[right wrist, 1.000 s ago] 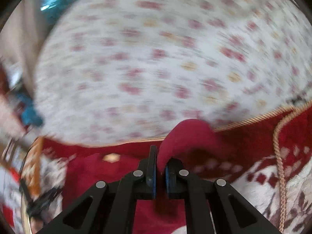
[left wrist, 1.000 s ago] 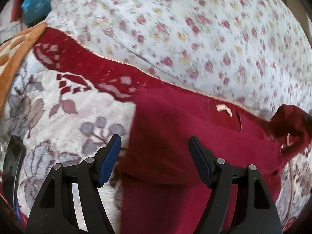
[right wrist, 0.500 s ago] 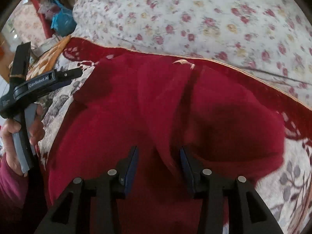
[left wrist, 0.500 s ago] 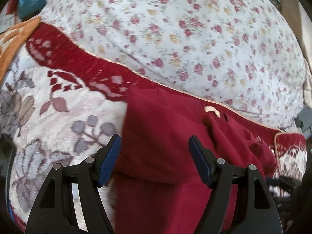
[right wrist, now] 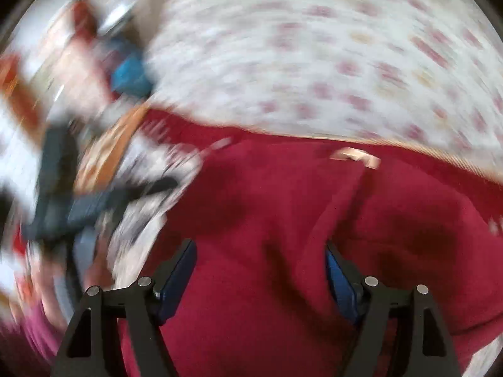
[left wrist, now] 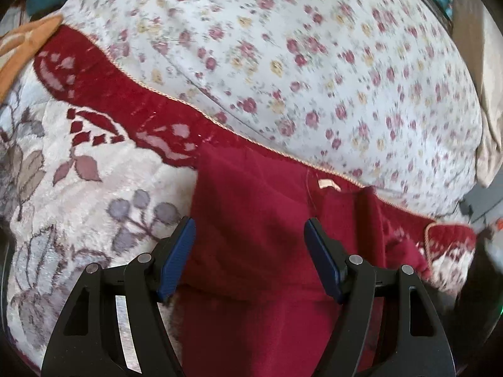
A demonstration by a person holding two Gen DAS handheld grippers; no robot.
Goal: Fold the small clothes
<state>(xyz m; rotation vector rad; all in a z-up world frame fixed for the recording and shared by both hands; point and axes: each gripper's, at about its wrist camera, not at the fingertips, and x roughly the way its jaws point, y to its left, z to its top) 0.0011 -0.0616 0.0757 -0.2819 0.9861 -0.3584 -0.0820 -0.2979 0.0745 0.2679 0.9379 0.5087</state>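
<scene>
Grippers first. Left gripper (left wrist: 250, 257) has its two black fingers spread wide apart, and the blue pads (left wrist: 176, 259) hold nothing. Between the fingers, and under them, lies the dark red garment (left wrist: 261, 220). You cannot tell if the fingertips touch the cloth or hang just above it.

Right gripper (right wrist: 261, 275) is wide open too, with nothing between its blue pads (right wrist: 176, 279). It sits over the same red garment (right wrist: 283, 235), which fills the low middle of that view. This view is very blurry, so small things are hard to make out.

The garment lies spread on a soft blanket (left wrist: 94, 188) with grey and pink leaves and a dark red border (left wrist: 103, 94). A small pale tag (left wrist: 327, 184) shows near the top edge of the garment, and it shows in the right view as well (right wrist: 355, 157). Part of the red cloth is folded over on the right side, making a ridge that runs down from the tag.

Behind the blanket is a big white cover with little pink and yellow flowers (left wrist: 298, 62). An orange patterned cloth (left wrist: 22, 47) peeks in at the far left. In the right view, the left gripper (right wrist: 103, 201) shows as a dark blur at the left, above the blanket.
</scene>
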